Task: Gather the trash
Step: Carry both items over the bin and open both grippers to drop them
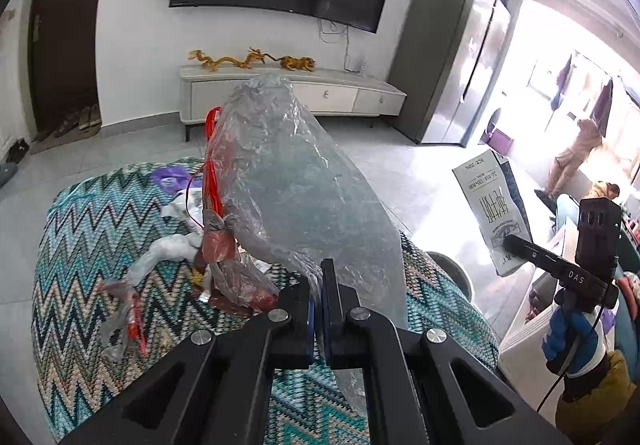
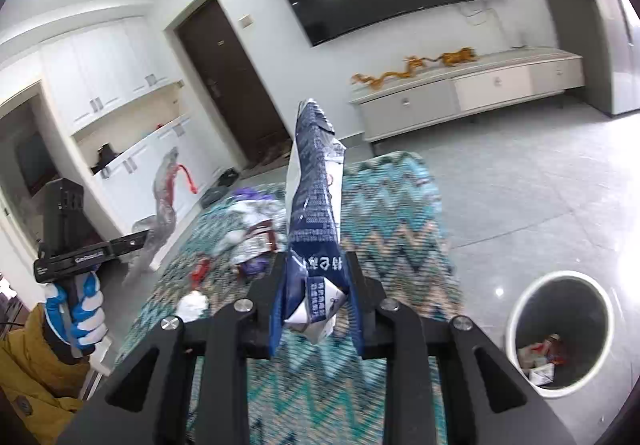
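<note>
My left gripper point(image 1: 318, 295) is shut on a clear crumpled plastic bag point(image 1: 296, 181) with a red string point(image 1: 214, 161), held up above the zigzag-patterned table point(image 1: 88, 245). In the right wrist view the same bag point(image 2: 164, 197) hangs at the left from that gripper point(image 2: 146, 235). My right gripper point(image 2: 318, 273) is shut on a crushed blue and white carton point(image 2: 314, 197), lifted over the table point(image 2: 400, 229). In the left wrist view that carton point(image 1: 494, 213) shows at the right. More wrappers and scraps point(image 1: 180, 241) lie on the table.
A white-rimmed trash bin point(image 2: 560, 329) with litter inside stands on the tiled floor at the lower right. A TV cabinet point(image 1: 288, 93) with golden dragon figures lines the far wall under a wall television. A grey cabinet point(image 1: 444, 53) stands at the right. A person's gloved hand point(image 2: 78, 313) holds the left gripper.
</note>
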Available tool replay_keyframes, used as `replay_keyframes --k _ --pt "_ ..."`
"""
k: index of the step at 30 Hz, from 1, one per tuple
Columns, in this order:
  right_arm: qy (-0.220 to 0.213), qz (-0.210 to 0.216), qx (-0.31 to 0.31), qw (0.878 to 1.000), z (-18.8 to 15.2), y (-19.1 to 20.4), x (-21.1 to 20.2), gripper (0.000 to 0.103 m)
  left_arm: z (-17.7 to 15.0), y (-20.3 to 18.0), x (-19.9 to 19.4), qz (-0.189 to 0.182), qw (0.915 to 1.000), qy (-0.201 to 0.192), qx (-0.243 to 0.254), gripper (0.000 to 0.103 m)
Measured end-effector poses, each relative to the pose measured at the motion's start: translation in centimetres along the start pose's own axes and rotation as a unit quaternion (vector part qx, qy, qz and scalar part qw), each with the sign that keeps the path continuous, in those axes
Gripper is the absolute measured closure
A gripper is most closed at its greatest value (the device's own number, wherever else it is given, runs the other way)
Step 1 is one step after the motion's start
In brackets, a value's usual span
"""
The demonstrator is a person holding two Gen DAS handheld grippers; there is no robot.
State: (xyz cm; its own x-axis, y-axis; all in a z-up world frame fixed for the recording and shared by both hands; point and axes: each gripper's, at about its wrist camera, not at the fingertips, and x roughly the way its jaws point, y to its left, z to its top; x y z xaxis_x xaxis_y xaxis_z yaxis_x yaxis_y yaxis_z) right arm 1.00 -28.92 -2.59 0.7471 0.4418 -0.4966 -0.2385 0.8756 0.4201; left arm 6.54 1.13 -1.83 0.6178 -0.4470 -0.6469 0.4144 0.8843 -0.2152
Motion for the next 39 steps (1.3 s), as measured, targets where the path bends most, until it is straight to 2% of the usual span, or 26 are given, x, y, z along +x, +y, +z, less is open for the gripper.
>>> replay_keyframes --k 4,8,16,22,30,39 --pt "-0.018 -0.043 0.033 0.998 -1.3 -4.0 -2.9 0.078 1.0 -4.5 2.7 -0.025 0.9984 0.023 0.044 0.100" --pt "-0.031 -0.086 0.074 0.993 -2.8 -8.3 -4.9 0.078 1.6 -9.6 6.0 -0.054 0.9934 0.048 0.089 0.100" --pt "-0.017 -0.163 0.167 0.972 -6.8 -16.9 -6.4 0.078 1.6 -20.0 14.1 -0.115 0.9740 0.115 0.158 0.100" --pt "0.012 -0.195 0.220 0.956 -9.0 -22.5 -5.1 0.078 1.5 -26.0 20.8 -0.140 0.9605 0.166 0.173 0.100" --pt "0.045 -0.221 0.266 0.937 -11.1 -28.9 -2.0 0.077 1.0 -30.1 29.2 -0.148 0.9507 0.217 0.164 0.100" --pt "0.075 -0.250 0.284 0.923 -12.5 -33.7 1.4 0.077 -0.8 -31.4 35.5 -0.135 0.9479 0.252 0.142 0.100"
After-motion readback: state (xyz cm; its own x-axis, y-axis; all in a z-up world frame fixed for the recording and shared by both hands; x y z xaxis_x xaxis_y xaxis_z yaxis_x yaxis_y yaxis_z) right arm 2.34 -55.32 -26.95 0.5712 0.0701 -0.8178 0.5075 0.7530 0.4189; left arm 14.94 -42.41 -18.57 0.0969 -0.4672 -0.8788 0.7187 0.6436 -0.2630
